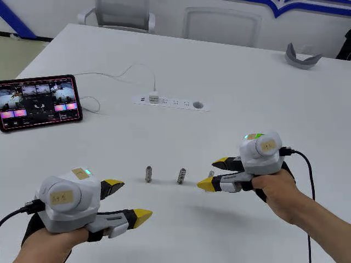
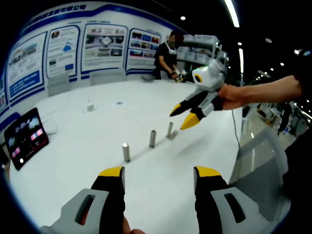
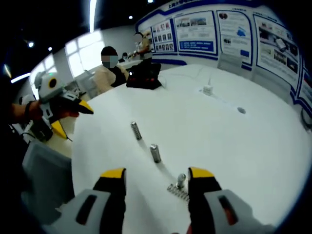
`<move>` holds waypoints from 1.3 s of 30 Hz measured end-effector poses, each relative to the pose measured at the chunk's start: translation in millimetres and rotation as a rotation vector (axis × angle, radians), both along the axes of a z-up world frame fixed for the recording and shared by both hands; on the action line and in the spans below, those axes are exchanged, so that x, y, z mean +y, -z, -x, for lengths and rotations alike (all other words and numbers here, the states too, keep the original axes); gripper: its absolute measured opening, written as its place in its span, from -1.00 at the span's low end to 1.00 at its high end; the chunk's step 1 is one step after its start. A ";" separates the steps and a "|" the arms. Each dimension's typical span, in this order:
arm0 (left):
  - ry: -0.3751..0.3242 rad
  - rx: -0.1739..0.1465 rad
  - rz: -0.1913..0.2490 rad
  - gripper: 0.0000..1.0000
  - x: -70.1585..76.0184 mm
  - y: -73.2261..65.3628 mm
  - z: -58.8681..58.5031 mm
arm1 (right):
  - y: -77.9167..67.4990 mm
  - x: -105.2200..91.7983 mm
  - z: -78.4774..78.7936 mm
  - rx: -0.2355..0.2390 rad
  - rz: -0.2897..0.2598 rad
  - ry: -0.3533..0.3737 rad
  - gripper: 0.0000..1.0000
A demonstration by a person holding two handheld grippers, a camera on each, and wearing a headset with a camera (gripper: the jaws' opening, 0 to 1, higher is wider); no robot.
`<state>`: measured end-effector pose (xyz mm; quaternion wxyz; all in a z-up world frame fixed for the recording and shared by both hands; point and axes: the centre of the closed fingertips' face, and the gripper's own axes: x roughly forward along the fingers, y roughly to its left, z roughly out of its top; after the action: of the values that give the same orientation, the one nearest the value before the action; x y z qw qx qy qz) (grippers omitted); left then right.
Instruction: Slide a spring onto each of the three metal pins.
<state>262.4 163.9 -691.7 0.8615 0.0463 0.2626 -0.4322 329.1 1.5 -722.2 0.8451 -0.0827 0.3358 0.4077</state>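
Far left of the head view: a tablet (image 1: 38, 103), screen lit, flat on the white table (image 1: 252, 93). Lower left: left gripper (image 1: 130, 200), jaws spread wide with nothing between them, yellow tips aimed toward frame centre, well apart from the pins.

Just left of centre: left pin (image 1: 148, 173), upright, short, grey metal, shaft ribbed as if wrapped in a spring. Near it to the right: middle pin (image 1: 181, 175), same look, likewise ribbed. Above these, mid-frame: a white power strip (image 1: 171, 102) with a cable plugged in.

Right of centre: right pin (image 1: 211, 173), upright, seen between the jaws of the right gripper (image 1: 213, 174). Jaws released, clasping nothing.

Lower centre of the right gripper view: this same pin, bare and smooth, with a loose spring (image 3: 178, 191) lying flat on the table at its foot. Small, silver, tightly coiled. Touching the base or just beside it: cannot tell which.

Upper right of the head view: a grey headband-like object (image 1: 303, 57) near the far table edge.
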 end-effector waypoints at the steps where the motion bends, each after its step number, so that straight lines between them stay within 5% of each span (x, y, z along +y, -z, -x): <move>1: 0.002 0.000 0.000 0.16 -0.5 0.4 -0.8 | -1.4 -1.5 0.7 -0.003 -0.006 0.010 0.05; 13: 0.042 -0.005 0.001 0.17 -14.1 1.9 -8.7 | -17.9 -29.2 9.3 -0.023 -0.092 0.134 0.09; 39: 0.122 0.002 -0.001 0.19 -56.1 4.5 -15.5 | -14.0 -90.6 52.4 -0.016 -0.183 0.323 0.22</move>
<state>278.0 107.8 -696.2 0.8331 0.0621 0.2604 -0.4840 276.7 -89.1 -708.2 0.9062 0.0461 0.2996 0.2949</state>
